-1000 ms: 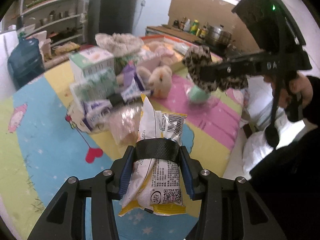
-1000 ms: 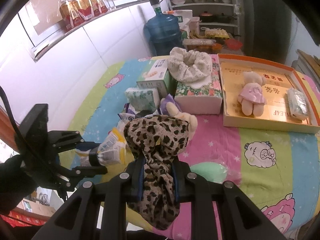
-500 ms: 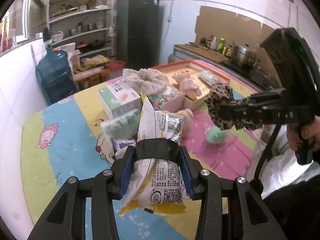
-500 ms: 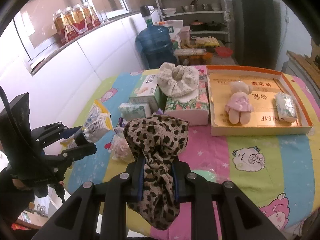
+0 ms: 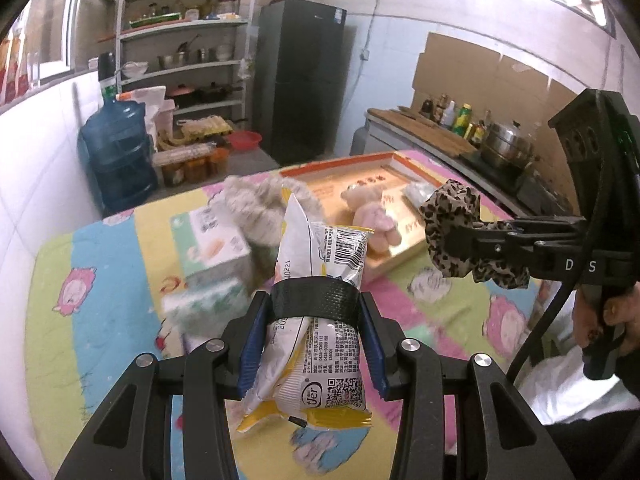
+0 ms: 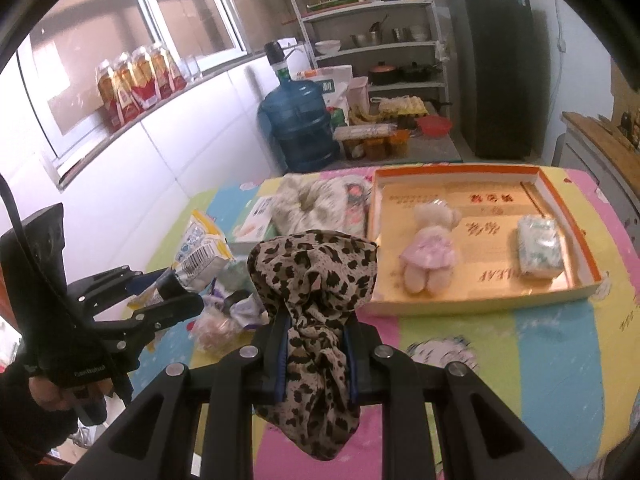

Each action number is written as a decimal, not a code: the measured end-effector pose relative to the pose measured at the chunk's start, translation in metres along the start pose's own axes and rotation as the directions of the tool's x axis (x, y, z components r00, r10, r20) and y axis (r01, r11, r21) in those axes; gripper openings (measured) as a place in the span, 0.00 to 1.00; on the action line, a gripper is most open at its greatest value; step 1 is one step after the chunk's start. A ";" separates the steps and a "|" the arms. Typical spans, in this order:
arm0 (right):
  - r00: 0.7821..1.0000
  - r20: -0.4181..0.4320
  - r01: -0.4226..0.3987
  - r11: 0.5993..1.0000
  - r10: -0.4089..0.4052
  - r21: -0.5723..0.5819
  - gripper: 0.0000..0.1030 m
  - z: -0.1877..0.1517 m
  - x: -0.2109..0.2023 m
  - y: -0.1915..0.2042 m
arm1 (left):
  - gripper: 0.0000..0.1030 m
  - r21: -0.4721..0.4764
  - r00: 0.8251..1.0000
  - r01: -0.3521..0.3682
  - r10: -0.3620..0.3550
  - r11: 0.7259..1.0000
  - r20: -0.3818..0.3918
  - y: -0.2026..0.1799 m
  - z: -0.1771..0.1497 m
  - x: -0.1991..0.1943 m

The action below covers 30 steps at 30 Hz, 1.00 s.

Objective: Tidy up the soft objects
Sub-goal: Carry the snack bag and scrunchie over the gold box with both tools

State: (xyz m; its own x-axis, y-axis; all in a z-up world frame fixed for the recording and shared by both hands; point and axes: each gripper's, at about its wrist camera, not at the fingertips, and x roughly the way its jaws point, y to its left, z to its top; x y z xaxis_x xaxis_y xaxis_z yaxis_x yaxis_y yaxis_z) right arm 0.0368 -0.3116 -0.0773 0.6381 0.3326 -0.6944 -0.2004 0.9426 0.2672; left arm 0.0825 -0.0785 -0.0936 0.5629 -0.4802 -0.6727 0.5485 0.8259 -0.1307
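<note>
The left claw (image 5: 316,312) is gripping a yellow-and-white snack packet (image 5: 320,304) across its middle, the blue pads pressing on both sides and the packet standing upright between them, clear of the counter (image 5: 100,320). The right claw (image 6: 316,336) is clamping a leopard-print scrunchie (image 6: 314,280), with the fabric bunching above the pads and hanging loose below them. Both items are being carried in the air above the near part of the counter; the step in hand, judged from this, is transport toward the collection tray. Just beyond the left claw, small tissue packs (image 5: 200,304) and a white-and-green box (image 5: 208,240) are lying in a cluster, blurred. Ahead of the right claw and slightly to its right, the orange-rimmed tray (image 6: 560,184) is sitting on the counter, already holding a plush bear in a pink dress (image 6: 430,248) and a wrapped tissue pack (image 6: 538,246). The next move is likely calling for each claw to travel forward over the tray rim, lower toward a bare patch of the tray floor, and only then release, avoiding the bear.
</note>
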 end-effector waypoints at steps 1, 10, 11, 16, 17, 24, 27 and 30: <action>1.000 0.005 -0.001 1.000 0.001 0.000 0.22 0.004 -0.002 -0.010 | 0.44 -0.006 1.000 -0.007 0.007 1.000 0.002 -0.005 0.004 0.004; 0.999 0.030 0.017 1.000 -0.017 0.002 0.22 0.028 -0.014 -0.083 | 0.44 -0.075 1.000 -0.005 0.006 0.997 0.022 -0.055 0.048 0.052; 0.999 0.034 0.017 1.000 -0.018 0.008 0.22 0.031 -0.015 -0.092 | 0.44 -0.077 1.000 -0.004 0.006 0.997 0.024 -0.061 0.053 0.058; 0.999 0.047 0.018 0.999 -0.019 0.033 0.22 0.045 -0.017 -0.139 | 0.44 -0.092 1.000 -0.019 0.021 0.996 0.019 -0.090 0.077 0.092; 0.999 0.048 0.018 0.999 -0.020 0.036 0.22 0.047 -0.017 -0.148 | 0.44 -0.100 0.999 -0.025 0.027 0.995 0.019 -0.096 0.081 0.099; 0.999 0.041 0.017 0.999 -0.019 0.034 0.22 0.070 -0.006 -0.203 | 0.44 -0.149 0.998 -0.067 0.070 0.987 0.012 -0.128 0.105 0.150; 0.999 0.032 0.014 0.999 -0.016 0.036 0.22 0.079 0.002 -0.226 | 0.44 -0.156 0.997 -0.081 0.083 0.984 0.009 -0.140 0.111 0.167; 1.000 0.013 0.012 0.999 -0.013 0.038 0.22 0.090 0.015 -0.246 | 0.44 -0.192 0.995 -0.096 0.098 0.977 0.000 -0.145 0.114 0.183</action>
State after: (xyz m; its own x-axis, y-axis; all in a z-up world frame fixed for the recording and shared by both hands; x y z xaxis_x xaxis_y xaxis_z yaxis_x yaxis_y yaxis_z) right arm 0.1621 -0.5413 -0.0935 0.6501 0.3202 -0.6890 -0.1646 0.9447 0.2838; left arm 0.1759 -0.3200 -0.1146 0.6141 -0.3972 -0.6820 0.3628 0.9095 -0.2030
